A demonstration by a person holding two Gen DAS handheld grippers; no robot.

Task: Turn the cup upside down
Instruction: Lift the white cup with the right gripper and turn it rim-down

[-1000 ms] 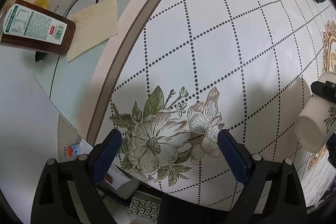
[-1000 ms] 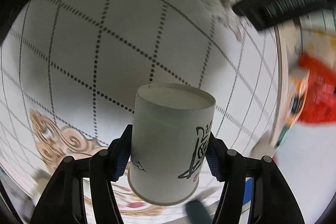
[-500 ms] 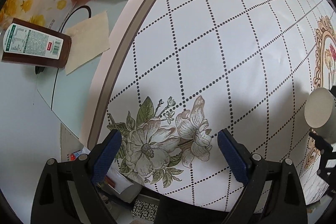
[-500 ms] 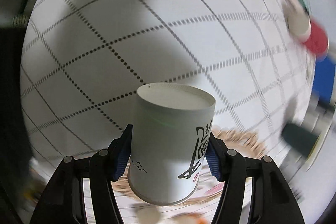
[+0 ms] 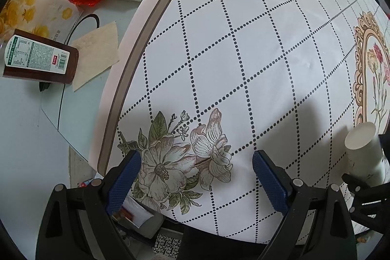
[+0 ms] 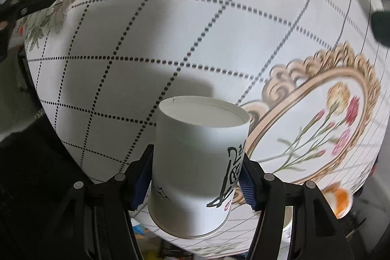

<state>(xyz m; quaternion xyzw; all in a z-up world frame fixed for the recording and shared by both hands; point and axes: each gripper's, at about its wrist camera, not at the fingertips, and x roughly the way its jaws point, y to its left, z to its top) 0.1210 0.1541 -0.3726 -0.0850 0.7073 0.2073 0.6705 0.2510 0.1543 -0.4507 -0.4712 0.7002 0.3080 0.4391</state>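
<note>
I have the white paper cup with black brush lettering (image 6: 198,169) clamped between the blue pads of my right gripper (image 6: 196,177), pressed in on its side wall nearer the rim than the base, and held in the air above the white dotted-diamond tablecloth (image 6: 136,40); my left gripper (image 5: 195,174) is spread wide with nothing between its pads, hovering over the printed flowers (image 5: 180,157) near the table edge; from that side the cup (image 5: 363,150) shows at the far right, clear of the cloth.

By my judgement this cup is very light, thin-walled and easy to dent; it looks empty, though I cannot see inside it; the wall will buckle if I squeeze harder, so a mid-wall hold with gentle pressure is the right one, and the matte paper should not slip on the pads.

Its long axis runs away from me along my fingers; the recessed flat base points forward and slightly down toward the cloth, while the wider rolled rim faces back toward my wrist; the lettering lies sideways; so it seems partway through the turn, not yet set down on its mouth.
</note>
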